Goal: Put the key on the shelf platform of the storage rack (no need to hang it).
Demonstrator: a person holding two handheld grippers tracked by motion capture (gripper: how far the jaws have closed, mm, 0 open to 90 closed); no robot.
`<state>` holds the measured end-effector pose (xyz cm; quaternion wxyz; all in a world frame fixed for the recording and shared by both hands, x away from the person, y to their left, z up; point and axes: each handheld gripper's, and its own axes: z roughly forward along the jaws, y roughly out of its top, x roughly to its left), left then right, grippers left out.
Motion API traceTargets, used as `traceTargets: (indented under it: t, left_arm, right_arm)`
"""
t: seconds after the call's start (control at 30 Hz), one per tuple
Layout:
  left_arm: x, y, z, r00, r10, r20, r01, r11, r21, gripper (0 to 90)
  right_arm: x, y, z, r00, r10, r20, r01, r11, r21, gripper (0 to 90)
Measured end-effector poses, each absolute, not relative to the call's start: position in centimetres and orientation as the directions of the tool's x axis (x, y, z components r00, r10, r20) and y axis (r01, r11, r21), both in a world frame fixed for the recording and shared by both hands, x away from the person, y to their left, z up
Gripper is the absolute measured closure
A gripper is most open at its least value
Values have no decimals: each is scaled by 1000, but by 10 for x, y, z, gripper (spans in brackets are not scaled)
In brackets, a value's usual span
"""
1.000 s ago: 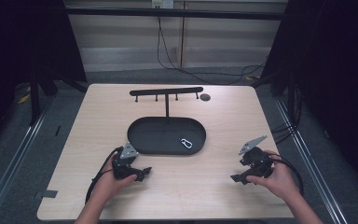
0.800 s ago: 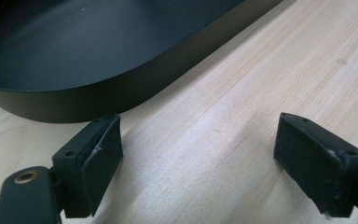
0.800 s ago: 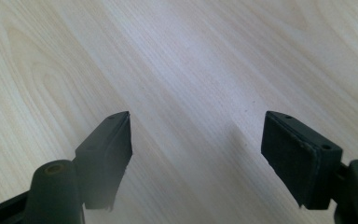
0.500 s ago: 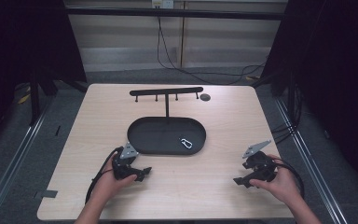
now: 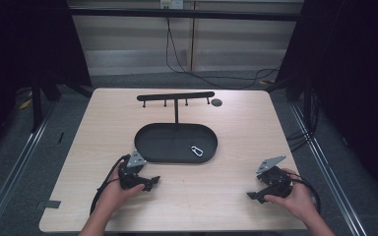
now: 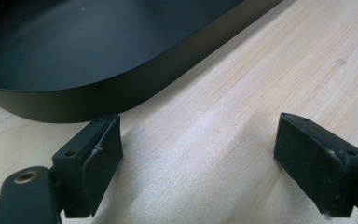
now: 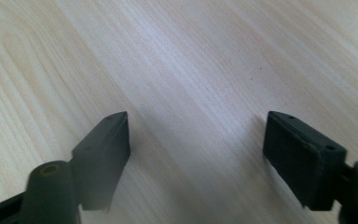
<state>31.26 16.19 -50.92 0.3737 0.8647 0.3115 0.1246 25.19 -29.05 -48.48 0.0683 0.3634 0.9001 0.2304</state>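
A black oval tray (image 5: 152,142) lies mid-table with a small silver carabiner (image 5: 196,150) in its right end. A black hook rack (image 5: 175,97) on a thin post stands just behind it. My left gripper (image 5: 150,183) rests on the wood near the tray's front left rim, held by a hand; in the left gripper view (image 6: 198,149) its jaws stand wide apart over bare wood, the tray wall (image 6: 98,95) just ahead. My right gripper (image 5: 254,195) sits low at the front right, open (image 7: 196,144) above plain tabletop, nothing between its pads.
A small dark round disc (image 5: 216,102) lies near the rack's right end. The wooden table (image 5: 256,132) stands among dark floor, metal rails and cables on either side.
My right gripper has drifted toward the table's front edge and slightly right. The left gripper and hand have stayed where they were.
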Motion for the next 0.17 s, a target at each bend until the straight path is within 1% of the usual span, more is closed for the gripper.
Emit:
traceTargets:
  t: [0.17]
  left_arm:
    - [313, 162, -509, 775, 632, -17, 446, -526, 724, 150]
  right_arm:
    - [251, -289, -485, -729, 684, 35, 617, 633, 468, 214]
